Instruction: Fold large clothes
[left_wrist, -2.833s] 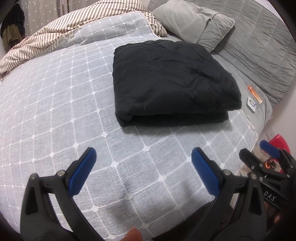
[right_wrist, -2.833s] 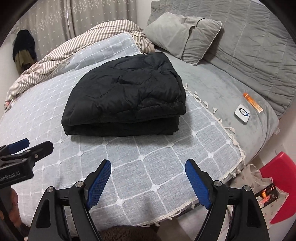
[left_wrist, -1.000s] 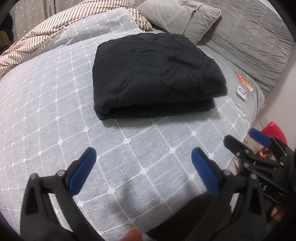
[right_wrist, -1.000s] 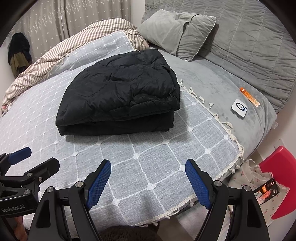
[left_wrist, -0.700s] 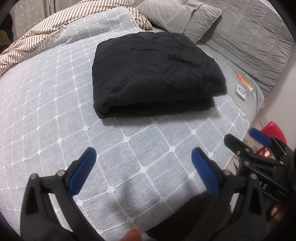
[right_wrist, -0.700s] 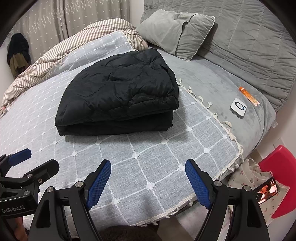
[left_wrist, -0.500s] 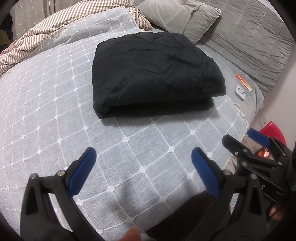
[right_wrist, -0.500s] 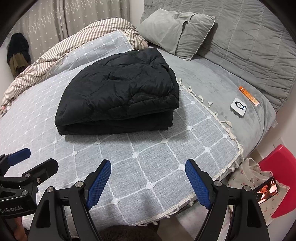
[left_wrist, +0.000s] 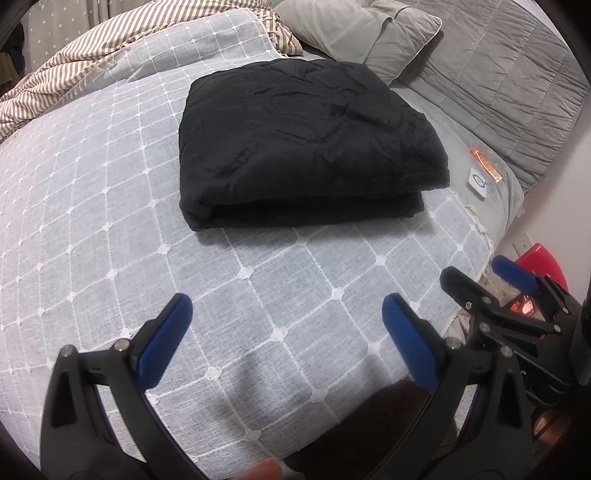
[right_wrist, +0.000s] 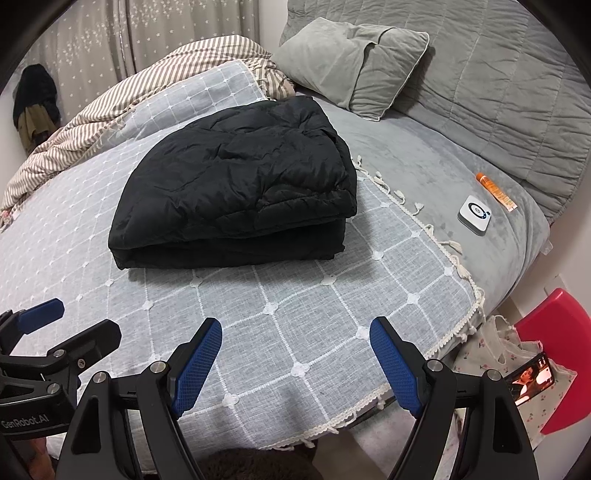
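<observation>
Since the earliest frames both cameras have drawn back and to one side, so the folded black coat (left_wrist: 306, 147) now sits nearer the upper middle of the left wrist view instead of right of centre; over the last second nothing has shifted.

The coat (right_wrist: 236, 192) lies folded in a thick, roughly square stack on the grey checked throw (left_wrist: 110, 221), upper centre in both views, with its folded edge toward the cameras. No gripper touches it.

The left gripper (left_wrist: 286, 325) fills the bottom of its own view, its blue pads (left_wrist: 166, 339) spread wide with only bare throw between them. It also shows at the lower left edge of the right wrist view. The right gripper (right_wrist: 295, 350) stands likewise at the bottom of its view, pads (right_wrist: 199, 365) wide apart and empty, over the fringed edge of the throw (right_wrist: 332, 280). Its side shows at the lower right of the left wrist view.

A grey pillow (right_wrist: 354, 62) lies at the top, right of centre, and a striped blanket (right_wrist: 110, 110) is bunched at upper left. At right, on the grey sheet (right_wrist: 424, 166), lie a small white device (right_wrist: 474, 214) and an orange tube (right_wrist: 495, 192), just beside each other. A red chair (right_wrist: 554, 354) sits at lower right, beside the bed.
</observation>
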